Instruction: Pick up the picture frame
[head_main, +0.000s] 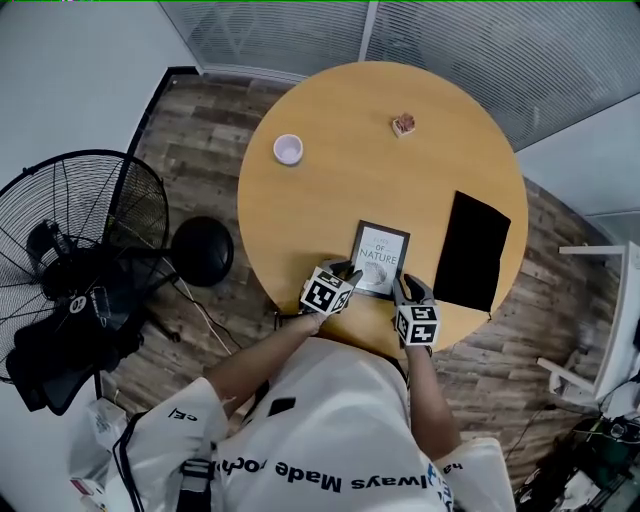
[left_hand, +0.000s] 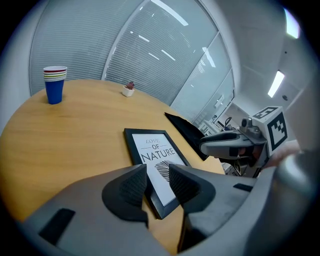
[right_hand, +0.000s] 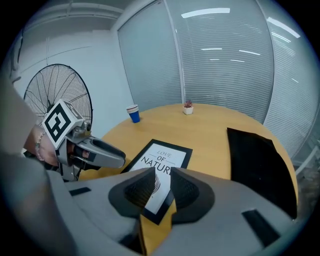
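The picture frame (head_main: 381, 257), black-edged with a white print reading "LOVE OF NATURE", lies flat on the round wooden table (head_main: 340, 190) near its front edge. My left gripper (head_main: 350, 276) hovers at the frame's near left corner. In the left gripper view the frame (left_hand: 152, 150) shows through the narrow gap of that gripper (left_hand: 157, 177), which is open and empty. My right gripper (head_main: 403, 286) hangs at the near right corner. Its own view has the frame (right_hand: 162, 156) under the slightly parted jaws of the right gripper (right_hand: 164, 185), which hold nothing.
A black mat (head_main: 472, 250) lies just right of the frame. A stack of cups (head_main: 288, 149) and a small potted plant (head_main: 404, 125) stand at the table's far side. A standing fan (head_main: 80, 230) is on the floor to the left.
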